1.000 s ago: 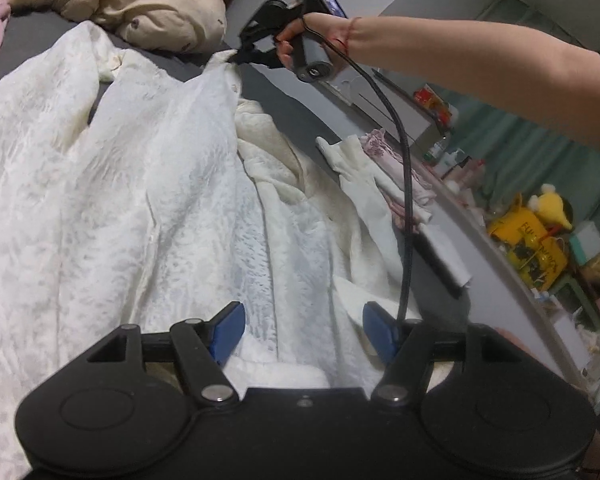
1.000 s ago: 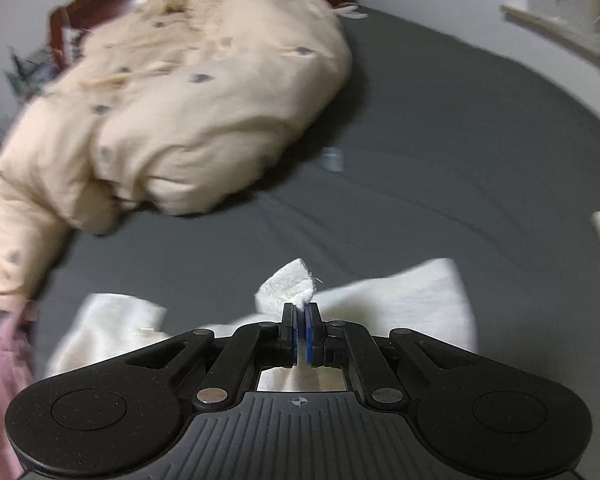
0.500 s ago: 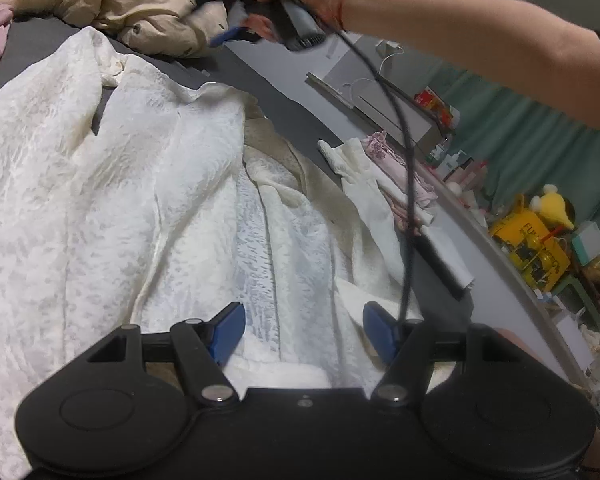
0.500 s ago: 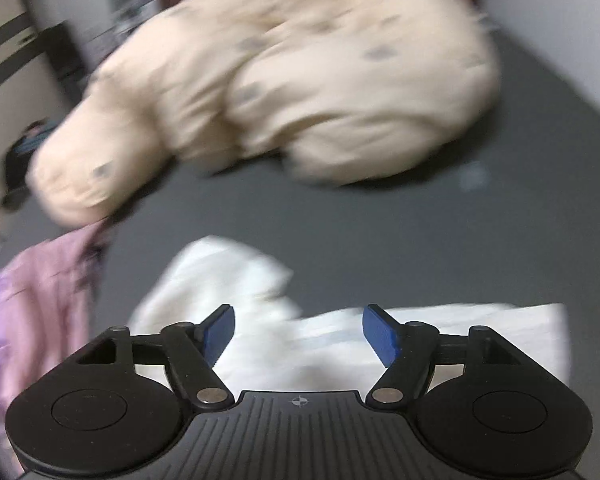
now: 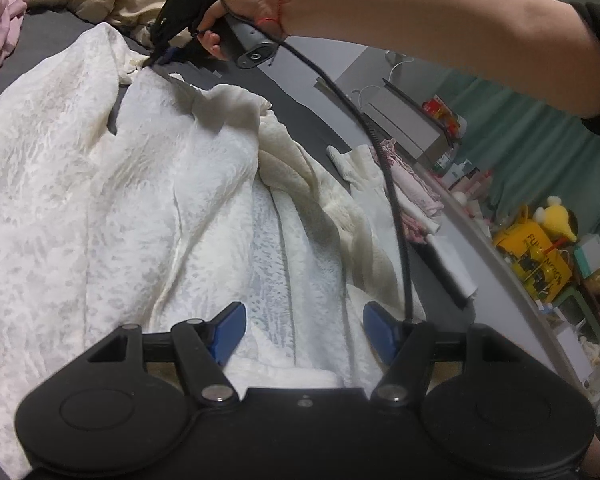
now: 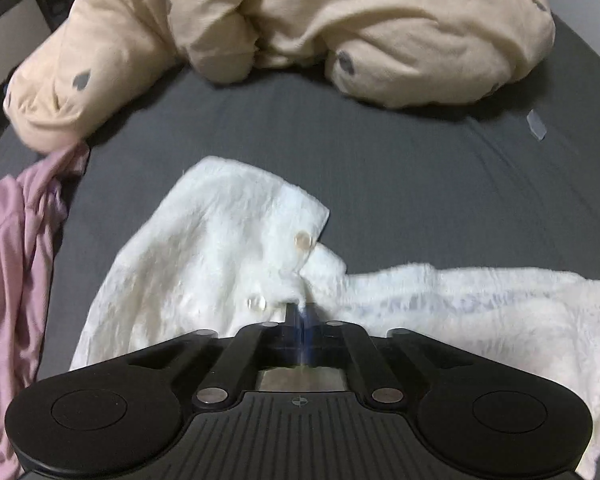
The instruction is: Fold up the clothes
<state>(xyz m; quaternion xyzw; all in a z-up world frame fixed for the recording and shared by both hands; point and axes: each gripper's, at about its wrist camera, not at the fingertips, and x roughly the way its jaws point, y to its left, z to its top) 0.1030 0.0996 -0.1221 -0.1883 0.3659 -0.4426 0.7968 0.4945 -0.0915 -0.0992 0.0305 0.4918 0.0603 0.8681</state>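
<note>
Lying spread across the dark grey bed sheet (image 6: 380,152): the white lacy textured garment (image 5: 100,208), probably soft, light and limp, best pinched at hems or corners. Pinching its buttoned edge (image 6: 296,264) with right gripper (image 6: 300,312), jaws closed on cloth. Hovering wide open, gripping nothing: left gripper (image 5: 304,330). Showing only in the right view: pink garment (image 6: 16,260); only in the left: folded pile (image 5: 404,188).

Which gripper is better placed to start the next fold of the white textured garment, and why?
Right. The right gripper is shut on the collar edge of the white textured garment, so it could probably carry that edge over. The left gripper hangs open above the fabric near the hem, gripping nothing.
</note>
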